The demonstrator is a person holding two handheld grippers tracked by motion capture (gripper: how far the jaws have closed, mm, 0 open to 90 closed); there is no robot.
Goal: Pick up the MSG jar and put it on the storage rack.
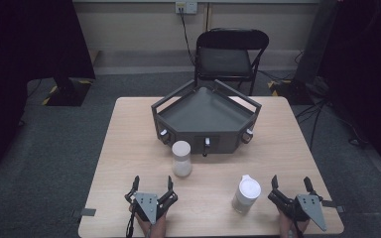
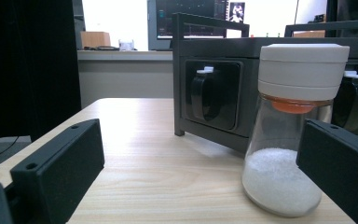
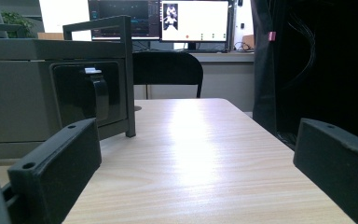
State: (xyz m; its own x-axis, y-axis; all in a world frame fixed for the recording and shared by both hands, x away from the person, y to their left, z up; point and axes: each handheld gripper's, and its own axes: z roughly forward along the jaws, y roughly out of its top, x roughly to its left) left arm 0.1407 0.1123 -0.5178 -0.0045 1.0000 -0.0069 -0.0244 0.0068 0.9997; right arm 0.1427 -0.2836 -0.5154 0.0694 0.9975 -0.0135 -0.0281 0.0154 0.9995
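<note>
- A light wood table [image 1: 129, 148] is seen from above, w/ grey carpet around it and a black folding chair [image 1: 228, 54] set beyond its far edge
- A dark grey angular tray [image 1: 206, 116] w/ railed sides is placed at the table's far centre; black knobs are fitted in recesses on its front faces, one seen close in the left gripper view [image 2: 205, 93] and one in the right gripper view [image 3: 95, 95]
- The left gripper [image 1: 152, 186] is held at the near edge, left of centre; its jaws are spread wide, as wide as they go here, and nothing is gripped between them
- The right gripper [image 1: 291, 184] is held at the near edge toward the right corner; its jaws are likewise fully apart, w/ only bare tabletop between them in its own view
- A glass shaker w/ white cap [image 1: 181, 158] is stood upright just in front of the tray's centre face, ahead of the left gripper and slightly to its right, well clear of the jaws; in the left gripper view [image 2: 291, 135] white granules are seen in the bottom and an orange insert under the cap, w/ the right-hand jaw overlapping its base in the picture
- A white lidded cup w/ spout [image 1: 246, 194] is stood near the front edge, just left of the right gripper, untouched
- Monitors [image 3: 193, 21] are seen lit in the bkgd
</note>
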